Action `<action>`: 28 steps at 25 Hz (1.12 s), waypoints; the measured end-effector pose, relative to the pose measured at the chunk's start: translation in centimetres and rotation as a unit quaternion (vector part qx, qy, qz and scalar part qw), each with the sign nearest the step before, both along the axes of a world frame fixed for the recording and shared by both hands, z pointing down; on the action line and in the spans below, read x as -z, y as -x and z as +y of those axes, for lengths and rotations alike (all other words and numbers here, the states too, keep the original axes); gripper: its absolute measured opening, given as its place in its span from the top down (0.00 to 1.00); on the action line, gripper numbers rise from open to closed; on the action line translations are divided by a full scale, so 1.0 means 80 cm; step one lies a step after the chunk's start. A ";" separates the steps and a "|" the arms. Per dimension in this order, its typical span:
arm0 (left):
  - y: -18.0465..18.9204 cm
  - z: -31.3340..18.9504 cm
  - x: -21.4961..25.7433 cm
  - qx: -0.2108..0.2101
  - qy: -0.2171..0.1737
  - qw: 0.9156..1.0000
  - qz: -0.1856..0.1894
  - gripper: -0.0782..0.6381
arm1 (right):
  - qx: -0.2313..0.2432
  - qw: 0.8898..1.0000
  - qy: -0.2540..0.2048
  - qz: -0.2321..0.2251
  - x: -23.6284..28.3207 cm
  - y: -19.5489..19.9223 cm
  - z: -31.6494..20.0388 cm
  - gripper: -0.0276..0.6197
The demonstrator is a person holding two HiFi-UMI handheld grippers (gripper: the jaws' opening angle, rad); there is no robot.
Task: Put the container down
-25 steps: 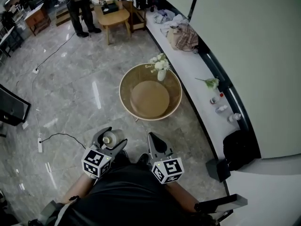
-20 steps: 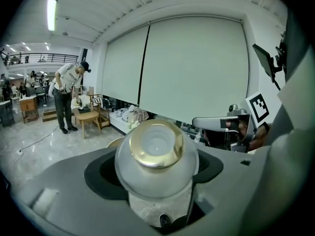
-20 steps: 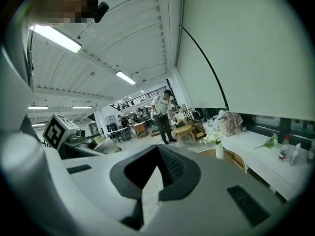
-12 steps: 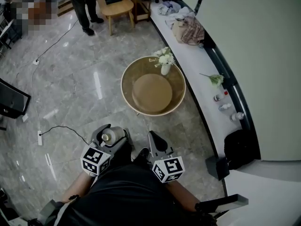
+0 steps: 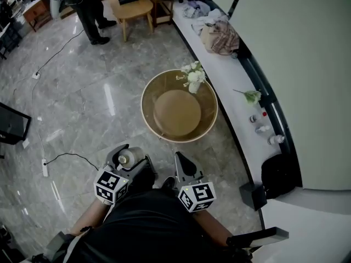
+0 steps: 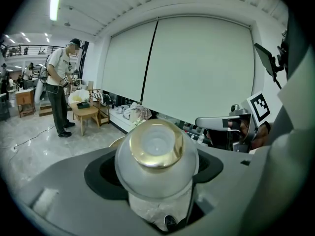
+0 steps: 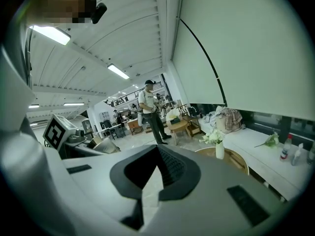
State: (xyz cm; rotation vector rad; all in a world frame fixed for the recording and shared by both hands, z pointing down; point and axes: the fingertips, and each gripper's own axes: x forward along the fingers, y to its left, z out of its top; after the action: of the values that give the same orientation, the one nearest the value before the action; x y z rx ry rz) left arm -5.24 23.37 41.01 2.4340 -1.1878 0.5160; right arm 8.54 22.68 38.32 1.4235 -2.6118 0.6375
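Container in left hand-held gripper

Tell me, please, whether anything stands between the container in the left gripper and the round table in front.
Nothing visible does. Only marble floor lies between the container, clamped by the left gripper, and the round table. The vase of flowers stands at the table's far edge, away from the near side.

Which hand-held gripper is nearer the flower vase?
Right. The right hand-held gripper is almost directly below the vase in head view; the left hand-held gripper, holding the container, sits farther left.
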 end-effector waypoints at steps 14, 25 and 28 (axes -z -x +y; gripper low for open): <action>0.080 -0.124 -0.015 -0.046 -0.004 0.999 -0.004 0.42 | -0.045 0.998 0.017 0.032 -0.004 0.072 -0.098 0.95; 0.094 -0.170 -0.030 -0.067 0.000 0.998 -0.001 0.42 | -0.061 0.996 0.032 0.049 -0.007 0.093 -0.130 0.95; 0.096 -0.176 -0.038 -0.063 0.005 0.998 0.000 0.42 | -0.060 0.997 0.033 0.048 -0.009 0.095 -0.138 0.95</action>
State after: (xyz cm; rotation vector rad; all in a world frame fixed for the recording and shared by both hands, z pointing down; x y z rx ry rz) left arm -12.93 9.26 44.01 2.5114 -1.0350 0.5576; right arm 0.94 11.68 39.05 1.5586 -2.4247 0.6455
